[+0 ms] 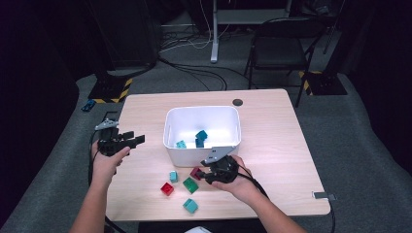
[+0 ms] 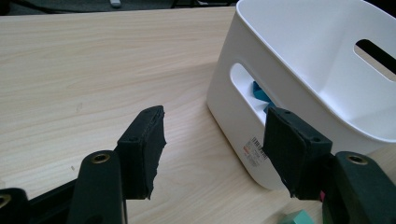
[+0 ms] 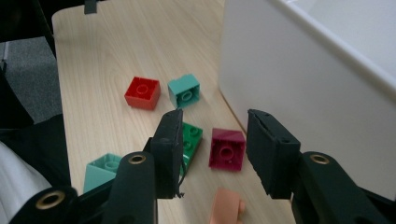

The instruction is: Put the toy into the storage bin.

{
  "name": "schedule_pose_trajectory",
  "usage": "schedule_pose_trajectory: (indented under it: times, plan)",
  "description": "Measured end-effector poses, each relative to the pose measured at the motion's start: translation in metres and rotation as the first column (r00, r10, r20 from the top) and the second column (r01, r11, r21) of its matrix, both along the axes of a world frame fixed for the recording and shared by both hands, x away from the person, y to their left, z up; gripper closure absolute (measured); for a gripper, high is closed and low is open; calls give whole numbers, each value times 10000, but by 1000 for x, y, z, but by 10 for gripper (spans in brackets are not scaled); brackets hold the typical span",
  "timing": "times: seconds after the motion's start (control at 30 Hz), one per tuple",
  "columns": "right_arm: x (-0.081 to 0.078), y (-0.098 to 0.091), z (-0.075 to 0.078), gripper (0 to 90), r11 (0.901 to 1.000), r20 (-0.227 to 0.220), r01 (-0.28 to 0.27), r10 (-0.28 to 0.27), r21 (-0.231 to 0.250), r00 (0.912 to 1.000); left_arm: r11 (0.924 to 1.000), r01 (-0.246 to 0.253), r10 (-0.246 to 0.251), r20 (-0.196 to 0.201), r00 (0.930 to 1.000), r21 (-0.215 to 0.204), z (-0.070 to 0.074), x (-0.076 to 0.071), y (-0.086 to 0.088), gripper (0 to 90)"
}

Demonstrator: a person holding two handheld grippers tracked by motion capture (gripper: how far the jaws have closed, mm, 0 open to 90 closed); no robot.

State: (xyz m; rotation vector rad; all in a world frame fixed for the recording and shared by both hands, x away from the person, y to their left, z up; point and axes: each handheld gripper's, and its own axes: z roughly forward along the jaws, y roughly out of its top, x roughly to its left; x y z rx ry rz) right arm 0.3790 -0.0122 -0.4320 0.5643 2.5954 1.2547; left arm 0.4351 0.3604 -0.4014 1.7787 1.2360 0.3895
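The white bin (image 1: 202, 130) stands mid-table (image 1: 272, 141) and holds three teal-blue bricks (image 1: 200, 138) on its floor. Loose bricks lie in front of it: a green brick (image 1: 190, 185), a red brick (image 1: 167, 189) and two teal ones (image 1: 190, 205). The magenta brick (image 3: 227, 148) is a small square block with one round stud on top, lying flat just beside the bin's front wall. The right gripper (image 3: 215, 154) hovers just over it, jaws parted and empty, the brick between them but untouched. The left gripper (image 2: 215, 154) waits left of the bin, jaws apart, holding nothing.
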Motion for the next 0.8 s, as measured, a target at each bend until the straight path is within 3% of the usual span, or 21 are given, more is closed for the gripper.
schedule_pose_trajectory:
  times: [0.43,0.8]
  plan:
    - [-3,-12,-38,562,9971,-282,536,-552,-535,9981,10000,4,-4,-39,10000,41,-1,0,-1,385]
    - [-1,-22,-59,559,9924,-653,1018,-1063,-684,9922,10000,-26,26,17,10000,25,-2,1,-2,385]
